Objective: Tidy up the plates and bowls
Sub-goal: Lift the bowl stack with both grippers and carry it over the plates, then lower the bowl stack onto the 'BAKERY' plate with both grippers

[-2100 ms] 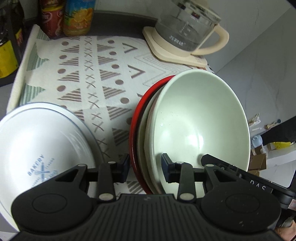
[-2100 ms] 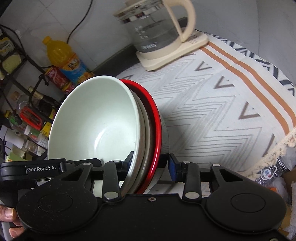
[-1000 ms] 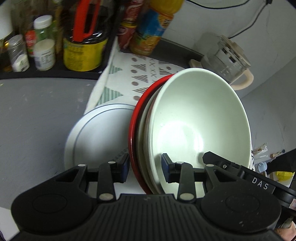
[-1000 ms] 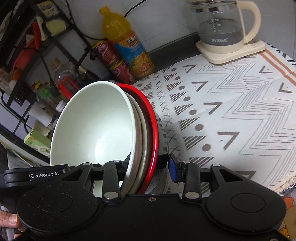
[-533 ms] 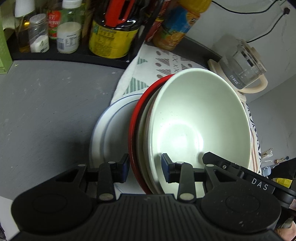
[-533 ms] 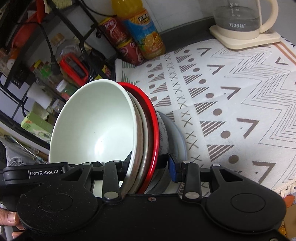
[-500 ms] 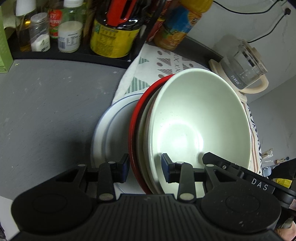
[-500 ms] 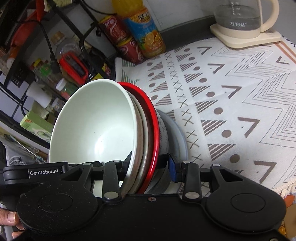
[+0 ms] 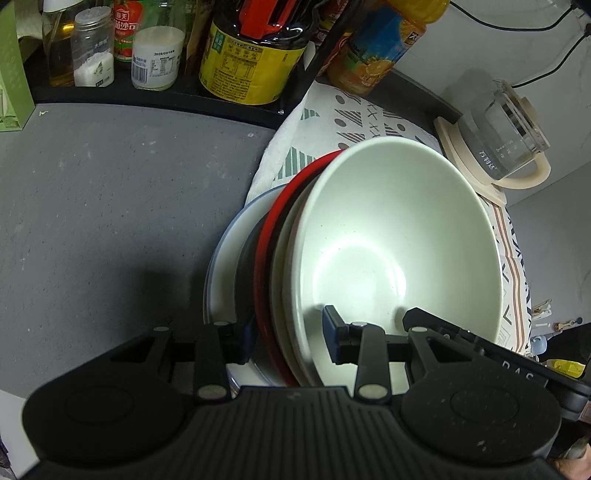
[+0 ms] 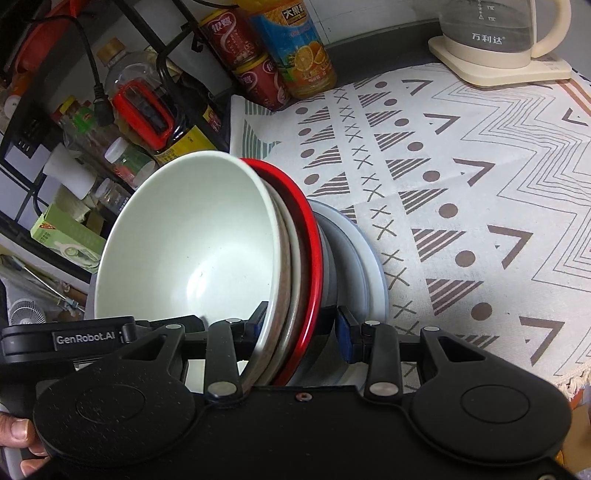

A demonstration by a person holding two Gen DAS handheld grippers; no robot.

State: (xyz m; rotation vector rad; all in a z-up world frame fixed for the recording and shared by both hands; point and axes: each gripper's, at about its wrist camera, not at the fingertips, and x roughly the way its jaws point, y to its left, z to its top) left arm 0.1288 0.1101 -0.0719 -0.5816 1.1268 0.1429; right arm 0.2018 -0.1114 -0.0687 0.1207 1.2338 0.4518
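A nested stack of bowls, a pale green bowl (image 9: 399, 258) innermost, a beige one, and a red-rimmed bowl (image 9: 264, 258) outermost, hangs tilted between both grippers. My left gripper (image 9: 288, 341) is shut on the stack's rim on one side. On the opposite side my right gripper (image 10: 301, 330) is shut on the rim of the same pale bowl (image 10: 192, 251) and red-rimmed bowl (image 10: 306, 236). Under the stack lies a white plate (image 9: 225, 266) (image 10: 365, 266), mostly hidden. Whether the stack touches it I cannot tell.
The plate rests on the edge of a patterned cloth (image 10: 461, 184) beside a grey counter (image 9: 92, 221). A black shelf of jars and bottles (image 9: 251, 55) stands behind. A juice bottle (image 10: 295, 48), red cans (image 10: 255, 70) and a glass kettle (image 10: 498, 33) line the back.
Both grippers carried the stack sideways and downward, from over the cloth to over the white plate, which has slid under the bowls. The grip stayed the same.
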